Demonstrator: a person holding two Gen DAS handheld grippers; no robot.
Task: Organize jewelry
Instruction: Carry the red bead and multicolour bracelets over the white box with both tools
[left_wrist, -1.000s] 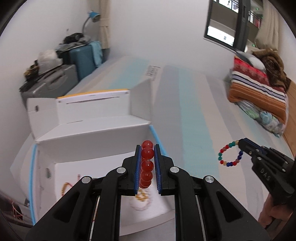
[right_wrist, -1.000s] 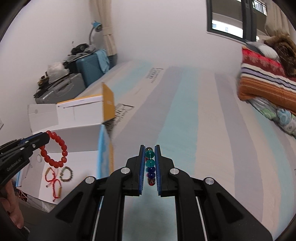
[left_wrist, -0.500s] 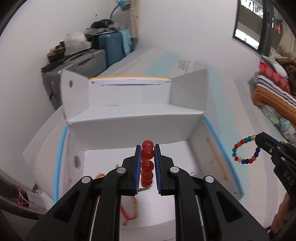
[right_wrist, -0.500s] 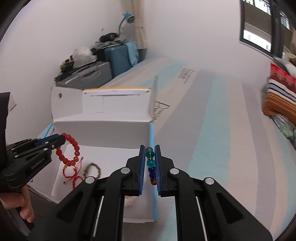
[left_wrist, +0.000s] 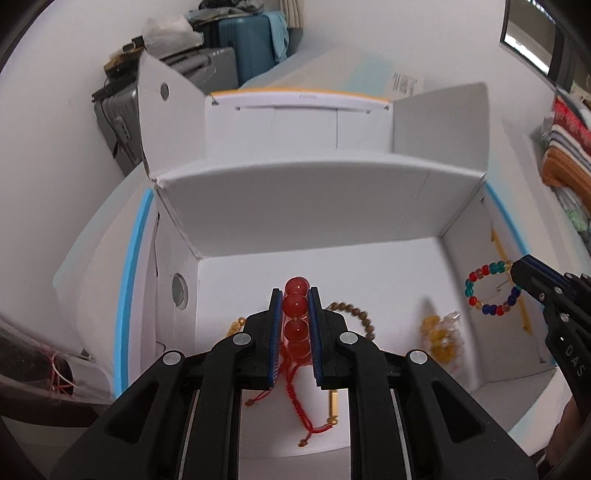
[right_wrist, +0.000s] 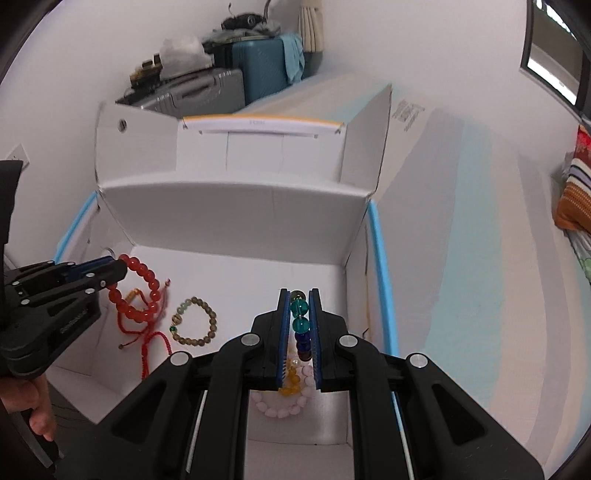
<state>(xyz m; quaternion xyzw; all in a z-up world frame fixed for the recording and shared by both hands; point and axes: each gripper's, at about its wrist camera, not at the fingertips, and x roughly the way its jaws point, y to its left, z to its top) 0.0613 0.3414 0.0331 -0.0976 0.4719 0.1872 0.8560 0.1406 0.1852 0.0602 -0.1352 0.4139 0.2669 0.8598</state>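
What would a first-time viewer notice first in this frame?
Two bracelets held over the open white box: a red bead bracelet clamped in the left gripper, a multicolored one in the right gripper. More bracelets lie on the box floor beneath them.

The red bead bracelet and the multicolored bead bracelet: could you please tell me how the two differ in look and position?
The red bead bracelet has large beads of one colour; the multicolored bead bracelet mixes smaller teal, blue, red and amber beads. The red one is pinched by the left gripper over the left side of the white box; the multicolored one is held by the right gripper near the box's right wall. Both hang as loops above the box floor.
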